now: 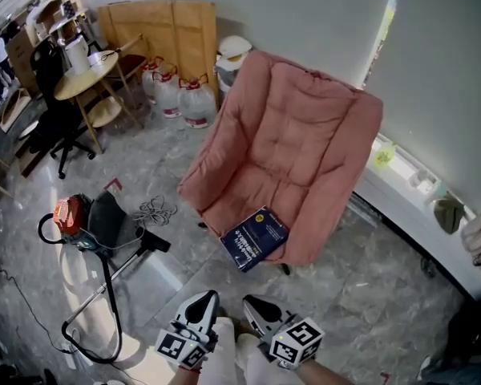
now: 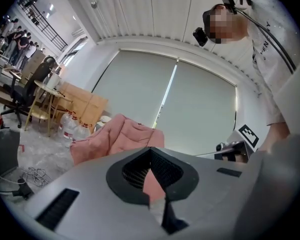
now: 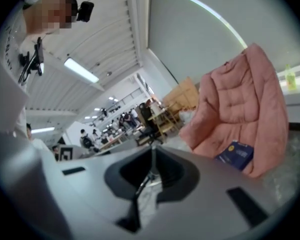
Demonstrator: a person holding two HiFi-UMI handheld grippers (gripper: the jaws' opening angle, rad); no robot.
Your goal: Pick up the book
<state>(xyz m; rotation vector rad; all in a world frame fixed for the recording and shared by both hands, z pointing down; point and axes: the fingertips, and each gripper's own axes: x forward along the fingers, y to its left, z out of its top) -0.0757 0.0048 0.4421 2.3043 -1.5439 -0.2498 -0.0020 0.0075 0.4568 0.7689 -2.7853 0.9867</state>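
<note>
A dark blue book with white print on its cover (image 1: 255,237) lies askew at the front edge of the seat of a pink padded fabric armchair (image 1: 305,135). The left gripper (image 1: 206,301) and the right gripper (image 1: 258,305) hang side by side above the grey marbled floor (image 1: 369,295), near the chair's front and clear of the book. The right gripper's jaws are pressed together with nothing between them. The left gripper's jaws seem closed too, tips meeting, empty.
</note>
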